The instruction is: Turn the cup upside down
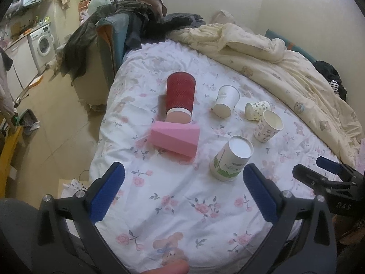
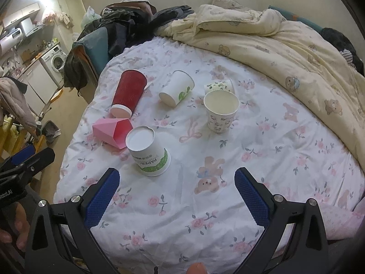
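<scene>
Several paper cups lie on a floral bed sheet [image 1: 173, 196]. A white-and-green cup [image 1: 230, 159] stands upside down, base up; it also shows in the right wrist view [image 2: 148, 151]. A patterned cup [image 2: 220, 111] stands upright, mouth up, and shows in the left wrist view [image 1: 267, 126]. A red ribbed cup [image 1: 180, 97], a white cup [image 1: 226, 101] and a small patterned cup [image 1: 257, 110] lie on their sides. My left gripper [image 1: 182, 194] is open and empty, in front of the cups. My right gripper [image 2: 176, 196] is open and empty, just in front of the upside-down cup.
A pink folded box [image 1: 174, 140] lies beside the red cup. A rumpled cream quilt [image 1: 285, 64] covers the far right of the bed. Clothes are heaped on a chair [image 1: 109, 43] at the bed's far left. The bed's left edge drops to the floor [image 1: 59, 118].
</scene>
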Tool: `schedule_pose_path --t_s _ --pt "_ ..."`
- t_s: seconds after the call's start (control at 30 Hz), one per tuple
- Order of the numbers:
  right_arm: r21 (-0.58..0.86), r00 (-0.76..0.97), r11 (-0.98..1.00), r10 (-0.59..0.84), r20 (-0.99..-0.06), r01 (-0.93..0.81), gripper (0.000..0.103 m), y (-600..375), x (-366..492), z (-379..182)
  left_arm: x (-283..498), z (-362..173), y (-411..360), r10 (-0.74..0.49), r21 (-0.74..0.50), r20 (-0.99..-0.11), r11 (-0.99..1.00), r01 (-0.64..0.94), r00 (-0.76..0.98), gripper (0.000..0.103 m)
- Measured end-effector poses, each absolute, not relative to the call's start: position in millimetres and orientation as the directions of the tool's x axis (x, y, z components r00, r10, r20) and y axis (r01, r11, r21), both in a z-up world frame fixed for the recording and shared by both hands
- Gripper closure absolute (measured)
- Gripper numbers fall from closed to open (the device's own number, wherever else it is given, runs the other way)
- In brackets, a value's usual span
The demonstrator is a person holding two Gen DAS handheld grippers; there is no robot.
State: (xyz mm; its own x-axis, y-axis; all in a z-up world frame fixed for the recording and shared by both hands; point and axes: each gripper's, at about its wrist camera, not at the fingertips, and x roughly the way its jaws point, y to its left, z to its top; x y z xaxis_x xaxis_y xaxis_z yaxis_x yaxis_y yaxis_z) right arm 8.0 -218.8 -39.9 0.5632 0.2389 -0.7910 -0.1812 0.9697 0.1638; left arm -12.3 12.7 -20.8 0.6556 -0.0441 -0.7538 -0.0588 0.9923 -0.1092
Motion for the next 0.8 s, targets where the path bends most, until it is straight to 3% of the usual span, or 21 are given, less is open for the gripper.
schedule_pose_path --t_s 0.8 --pt "0.187 0.556 0.966 0.255 -0.791 -0.177 0.0 -216.6 8.2 -36.4 -9.3 -26.3 10.9 -0.024 -0.088 -0.761 0.994 -0.067 0.648 0.0"
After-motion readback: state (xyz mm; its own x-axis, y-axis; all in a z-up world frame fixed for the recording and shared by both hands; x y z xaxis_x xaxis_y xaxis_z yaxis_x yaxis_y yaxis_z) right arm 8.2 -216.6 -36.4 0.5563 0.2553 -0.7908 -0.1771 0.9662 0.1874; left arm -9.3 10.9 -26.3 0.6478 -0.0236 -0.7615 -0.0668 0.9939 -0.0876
